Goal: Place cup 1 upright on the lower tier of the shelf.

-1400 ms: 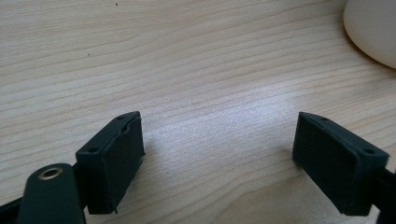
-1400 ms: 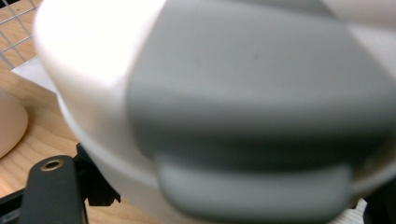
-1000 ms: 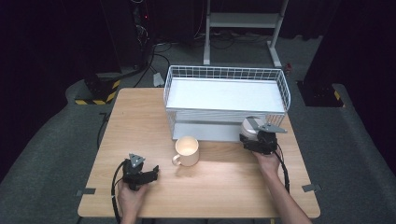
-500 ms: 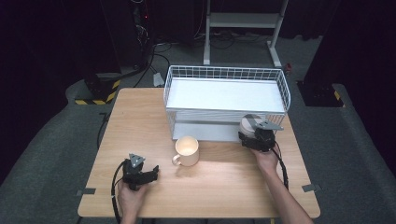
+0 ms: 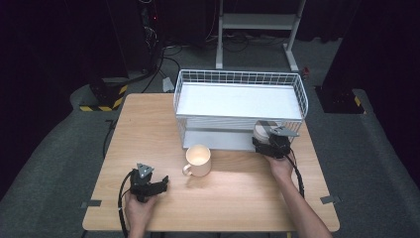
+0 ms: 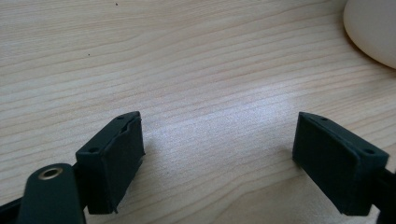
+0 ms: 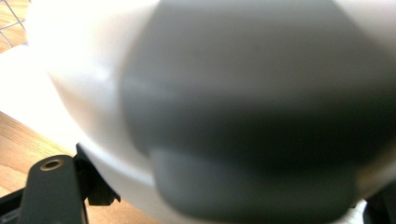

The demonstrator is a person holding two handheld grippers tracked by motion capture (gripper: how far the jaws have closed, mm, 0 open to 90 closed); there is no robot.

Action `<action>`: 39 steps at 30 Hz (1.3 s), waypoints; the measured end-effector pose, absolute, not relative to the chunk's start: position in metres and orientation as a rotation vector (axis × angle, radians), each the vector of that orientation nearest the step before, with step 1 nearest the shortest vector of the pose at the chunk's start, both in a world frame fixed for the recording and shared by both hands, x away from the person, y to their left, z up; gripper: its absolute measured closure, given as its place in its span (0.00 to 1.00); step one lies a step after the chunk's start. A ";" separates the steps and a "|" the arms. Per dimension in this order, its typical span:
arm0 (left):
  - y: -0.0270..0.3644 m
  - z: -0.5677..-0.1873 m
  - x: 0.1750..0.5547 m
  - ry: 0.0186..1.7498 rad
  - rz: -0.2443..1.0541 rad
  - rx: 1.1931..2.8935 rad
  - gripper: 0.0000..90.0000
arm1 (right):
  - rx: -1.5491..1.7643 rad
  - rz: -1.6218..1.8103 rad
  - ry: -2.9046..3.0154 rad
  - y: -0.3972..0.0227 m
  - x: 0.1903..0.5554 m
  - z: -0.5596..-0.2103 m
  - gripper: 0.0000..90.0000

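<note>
Wooden table work goes best if the right claw, holding a grey-and-white bowl at the wire rack's lower shelf, slides it in level, clear of the front wires, while the left claw rests wide and empty near the mug.

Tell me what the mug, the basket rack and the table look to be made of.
Mug: likely glazed ceramic; cream, smooth, thick-walled, with a soft sheen in the left gripper view.
Basket rack: thin metal wire in a grid, apparently white-coated, around a flat white shelf.
Table: light wood or wood-look laminate; matte, with long, even grain lines.
</note>
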State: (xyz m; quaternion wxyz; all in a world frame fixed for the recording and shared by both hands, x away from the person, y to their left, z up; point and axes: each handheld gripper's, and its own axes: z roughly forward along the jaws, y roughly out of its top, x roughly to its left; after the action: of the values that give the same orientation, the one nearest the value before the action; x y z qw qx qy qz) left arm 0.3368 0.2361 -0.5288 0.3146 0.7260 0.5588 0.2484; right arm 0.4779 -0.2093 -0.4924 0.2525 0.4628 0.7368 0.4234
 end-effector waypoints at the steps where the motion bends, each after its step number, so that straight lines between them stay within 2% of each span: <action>1: 0.236 -0.529 0.337 1.472 0.655 1.914 0.18 | 1.253 1.141 2.011 -0.209 0.480 -0.492 0.21; 10: 0.236 -0.529 0.337 1.472 0.655 1.914 0.18 | 1.270 1.145 2.011 -0.209 0.483 -0.491 0.21; 13: 0.236 -0.529 0.337 1.473 0.655 1.912 0.18 | 1.283 1.139 2.014 -0.208 0.483 -0.491 0.20; 15: 0.236 -0.529 0.337 1.472 0.655 1.914 0.18 | 1.292 1.125 2.036 -0.208 0.484 -0.494 0.16; 22: 0.236 -0.529 0.337 1.473 0.656 1.911 0.18 | 1.326 1.110 2.040 -0.209 0.481 -0.495 0.15; 39: 0.236 -0.529 0.337 1.472 0.655 1.913 0.19 | 1.333 1.063 2.040 -0.217 0.456 -0.497 0.28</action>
State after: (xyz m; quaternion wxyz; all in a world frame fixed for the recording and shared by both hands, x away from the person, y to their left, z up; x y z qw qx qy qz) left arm 0.3368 0.2360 -0.5289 0.3150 0.7259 0.5586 0.2485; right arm 0.4556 -0.2170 -0.4973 0.2392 0.4867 0.7452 0.3881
